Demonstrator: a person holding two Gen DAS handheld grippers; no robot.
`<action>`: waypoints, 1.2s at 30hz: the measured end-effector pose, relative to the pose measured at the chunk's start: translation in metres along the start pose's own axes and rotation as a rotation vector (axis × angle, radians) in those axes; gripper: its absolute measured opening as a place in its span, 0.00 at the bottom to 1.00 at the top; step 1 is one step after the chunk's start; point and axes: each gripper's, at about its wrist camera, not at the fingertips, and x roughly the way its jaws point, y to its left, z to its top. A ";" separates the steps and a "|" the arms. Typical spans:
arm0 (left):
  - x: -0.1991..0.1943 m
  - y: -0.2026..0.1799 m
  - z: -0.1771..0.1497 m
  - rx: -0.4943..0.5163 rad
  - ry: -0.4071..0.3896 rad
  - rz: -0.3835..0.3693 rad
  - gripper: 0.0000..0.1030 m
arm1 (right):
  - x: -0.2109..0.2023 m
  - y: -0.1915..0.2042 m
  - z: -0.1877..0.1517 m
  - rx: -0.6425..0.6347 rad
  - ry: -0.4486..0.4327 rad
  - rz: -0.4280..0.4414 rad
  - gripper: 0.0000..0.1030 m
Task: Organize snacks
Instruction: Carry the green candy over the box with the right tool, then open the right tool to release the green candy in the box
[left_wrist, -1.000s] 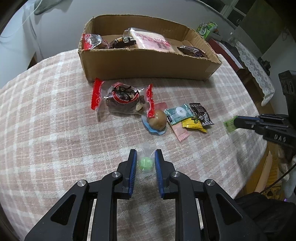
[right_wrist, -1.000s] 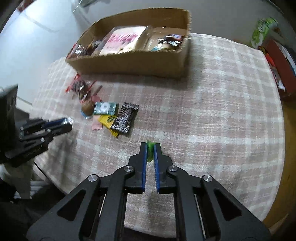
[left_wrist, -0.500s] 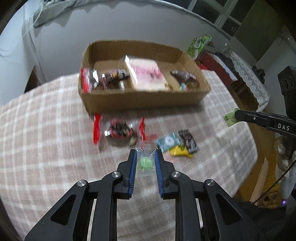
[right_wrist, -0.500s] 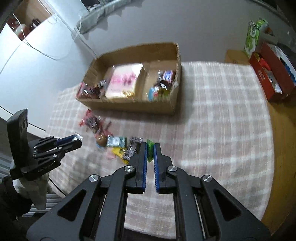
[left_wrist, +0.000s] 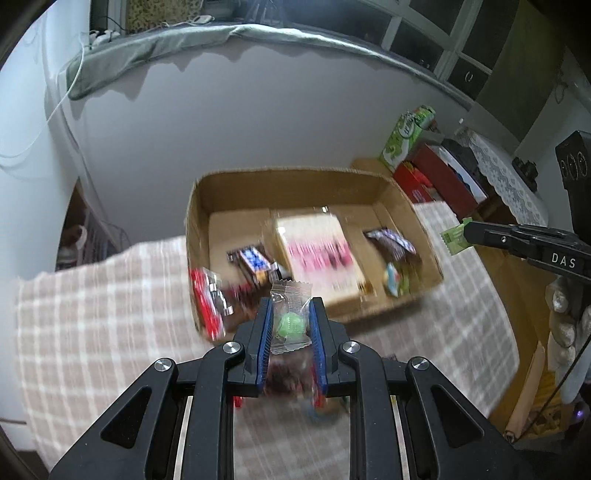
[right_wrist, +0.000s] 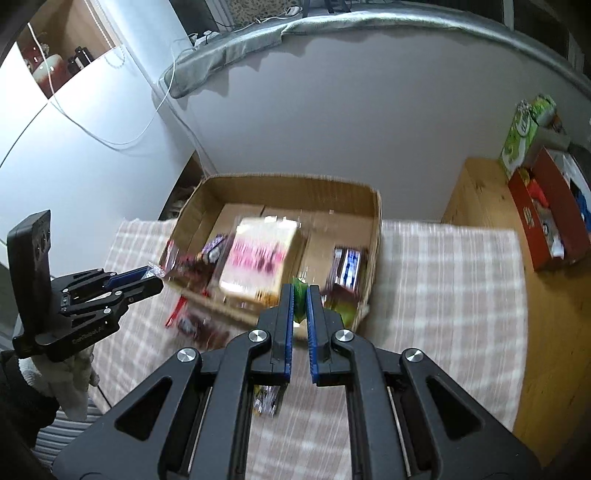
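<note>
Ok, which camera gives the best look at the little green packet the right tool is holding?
The left wrist view. There the green packet sticks out sideways from the right tool, so its flat face shows. In the right wrist view only a thin green edge shows between the nearly closed fingers, against the blurred cardboard box.

White wall (left_wrist: 258, 122), wooden floor (right_wrist: 476, 192) (orange-toned)

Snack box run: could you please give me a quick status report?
Left gripper shut on green candy, right gripper shut on green packet. Both above table, near box. Nothing in the way.
</note>
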 end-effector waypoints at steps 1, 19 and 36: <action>0.002 0.001 0.005 -0.001 -0.001 0.001 0.17 | 0.004 0.000 0.007 -0.001 -0.002 -0.004 0.06; 0.044 0.013 0.051 -0.040 0.030 0.032 0.17 | 0.067 -0.002 0.047 -0.018 0.068 -0.035 0.06; 0.038 0.007 0.052 -0.028 0.028 0.057 0.50 | 0.053 -0.001 0.044 -0.015 0.033 -0.068 0.73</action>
